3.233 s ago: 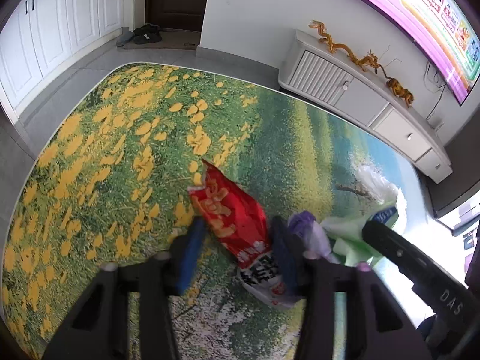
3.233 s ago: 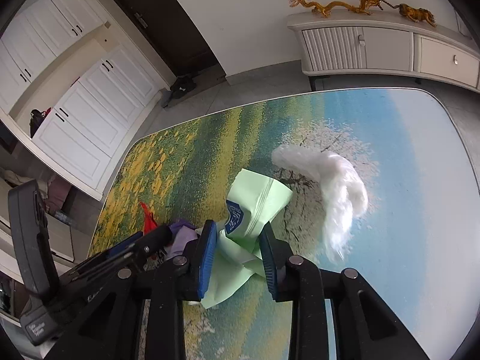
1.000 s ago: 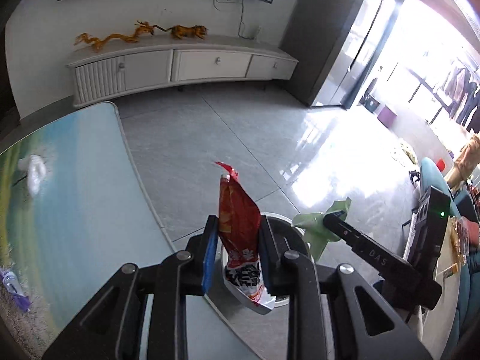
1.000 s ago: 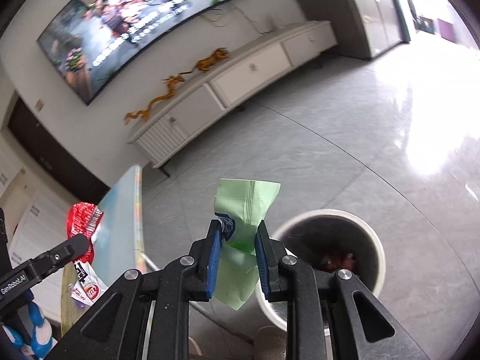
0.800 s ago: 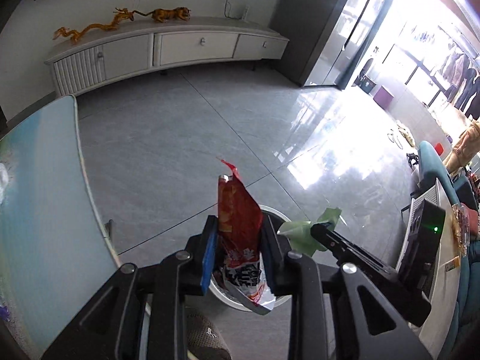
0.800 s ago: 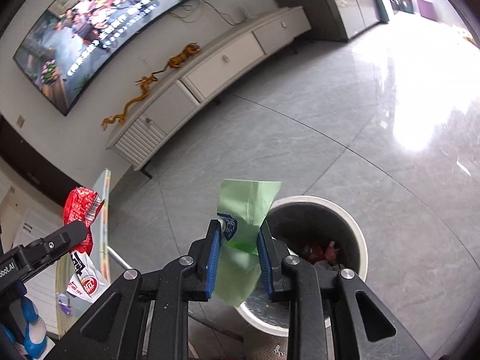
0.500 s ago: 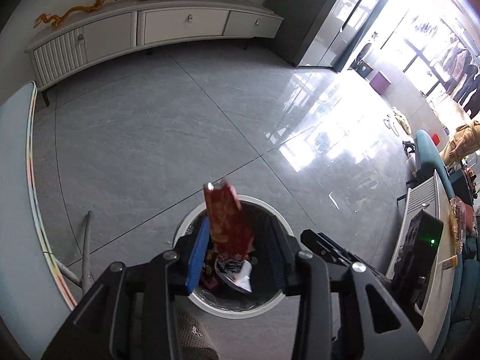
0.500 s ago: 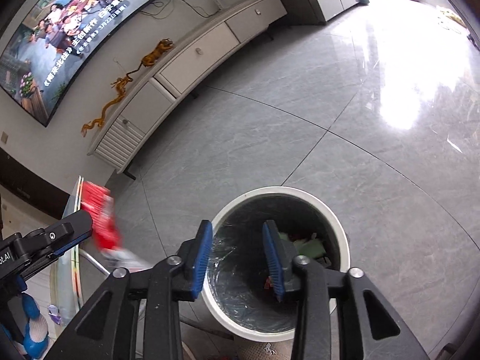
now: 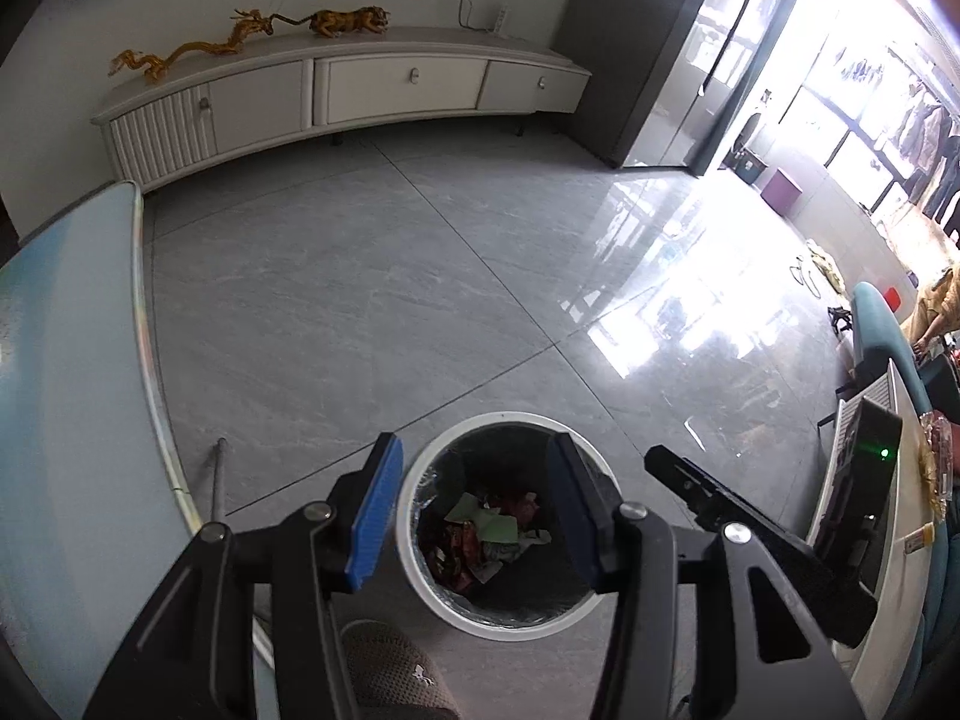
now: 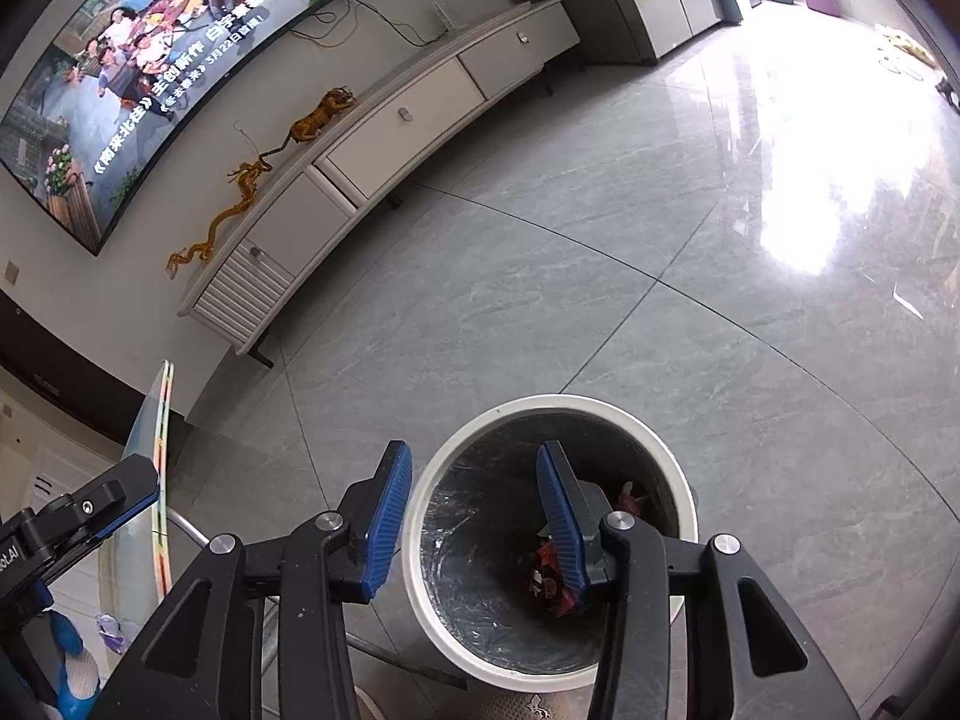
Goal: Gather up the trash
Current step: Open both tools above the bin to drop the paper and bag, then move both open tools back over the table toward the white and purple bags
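Observation:
A round white trash bin (image 9: 420, 576) with a dark liner stands on the grey tile floor; it also shows in the right wrist view (image 10: 672, 456). Red and green wrappers (image 9: 480, 531) lie inside it, and red trash (image 10: 549, 576) shows in the right wrist view. My left gripper (image 9: 471, 513) is open and empty, held above the bin's mouth. My right gripper (image 10: 474, 519) is open and empty, also above the bin. The right gripper's finger (image 9: 708, 495) shows at the right of the left wrist view, and the left gripper's finger (image 10: 102, 507) at the left of the right wrist view.
The glass table's edge (image 9: 144, 324) runs along the left, with its metal leg (image 9: 219, 480) near the bin. A small purple scrap (image 10: 111, 630) lies on the table. A white TV cabinet (image 9: 336, 96) stands against the far wall. A shoe (image 9: 390, 672) is beside the bin.
Both grippers opened over the bin. The red snack bag fell from the left gripper and the green wrapper from the right; both now lie inside the bin.

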